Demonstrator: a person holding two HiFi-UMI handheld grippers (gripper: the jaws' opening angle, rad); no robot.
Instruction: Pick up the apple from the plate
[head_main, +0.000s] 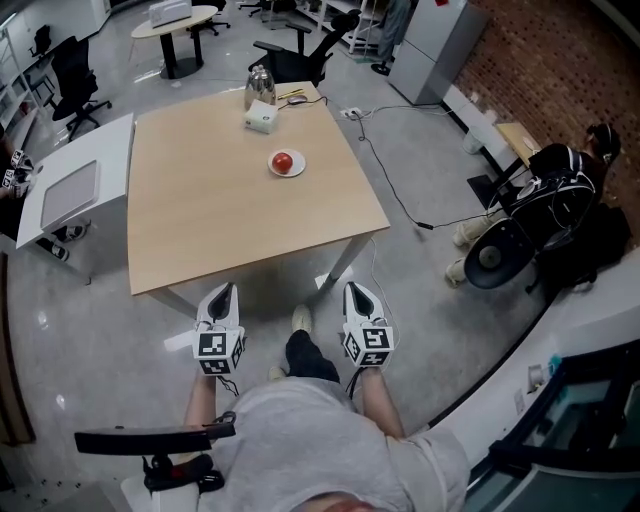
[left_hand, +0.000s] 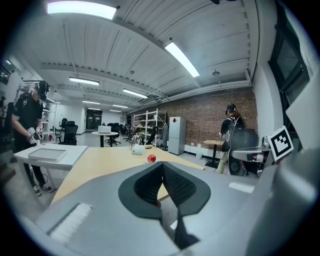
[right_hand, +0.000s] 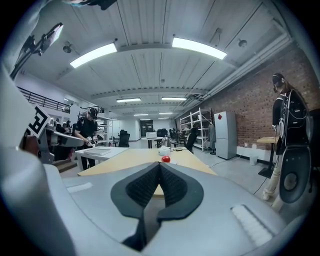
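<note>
— Red apple (head_main: 283, 161): location?
— On white plate (head_main: 300, 167), far half of wooden table (head_main: 220, 220), right of centre. Touched by neither gripper.
— Left gripper (head_main: 224, 292): condition?
— Jaws fully together, dark ribbed pads meeting, nothing between. Held off near table edge, above grey floor (head_main: 420, 290), pointing toward table. Well apart from apple.
— Right gripper (head_main: 357, 291): condition?
— Likewise closed, pads pressed flat on each other, empty. Level with left gripper, just off near edge, well apart from plate.
— Apple as seen along jaws?
— Small, distant, just above closed tips in both gripper views. Slightly left of jaw line in left gripper view, slightly right of it in right gripper view.
— Other stock on table?
— Metal kettle (head_main: 259, 86) and white box (head_main: 261, 118), near far edge, beyond plate.
— Surroundings?
— White side table (head_main: 100, 150) just beside left edge, grey tray (head_main: 68, 192) on top. Black chairs (head_main: 300, 55) beyond far edge. Person (head_main: 560, 195) standing off to right, near brick wall (head_main: 540, 60). Cable (head_main: 385, 185) trailing across floor.
</note>
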